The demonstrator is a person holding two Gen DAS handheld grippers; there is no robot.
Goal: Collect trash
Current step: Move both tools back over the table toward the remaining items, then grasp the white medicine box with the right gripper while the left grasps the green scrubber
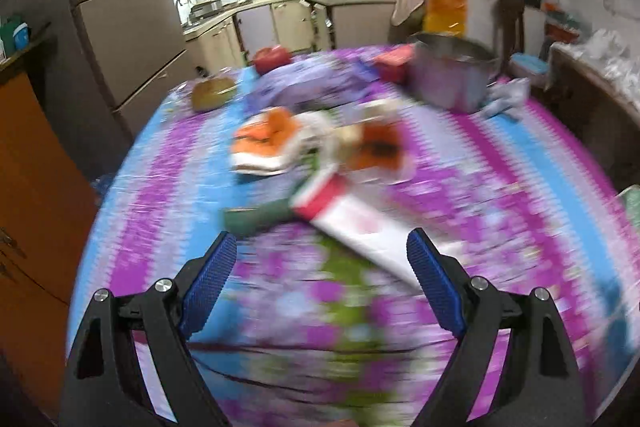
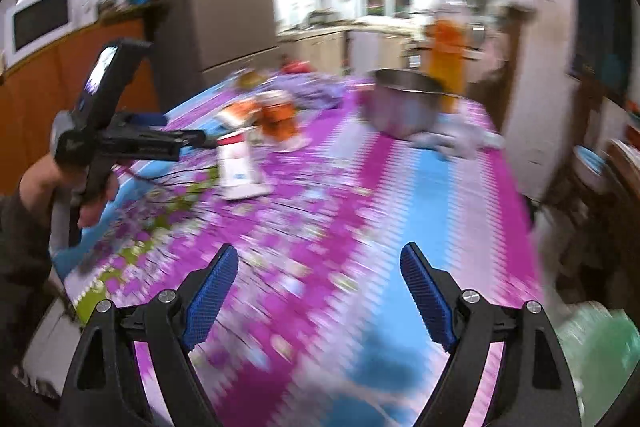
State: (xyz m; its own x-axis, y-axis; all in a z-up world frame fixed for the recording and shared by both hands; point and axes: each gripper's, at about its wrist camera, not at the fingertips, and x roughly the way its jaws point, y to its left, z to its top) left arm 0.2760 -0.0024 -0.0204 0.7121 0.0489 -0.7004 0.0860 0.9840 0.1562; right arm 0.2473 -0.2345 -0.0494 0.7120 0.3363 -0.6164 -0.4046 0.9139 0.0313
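While both grippers hang over the tabletop (image 1: 520, 163) in its purple, blue and white flowered cloth, their blue-padded fingers stand wide with nothing between them.

Trash lies in a blurred heap mid-table: a flattened white-and-red paper carton (image 1: 352, 219) just ahead of the left gripper (image 1: 322, 251), orange-and-white crumpled wrappers (image 1: 272, 143) beyond it. The right gripper (image 2: 320, 263) is over bare cloth, well apart from the heap. A steel bowl (image 1: 452, 75) sits farther back. A hand (image 2: 92, 203) grips the left tool.
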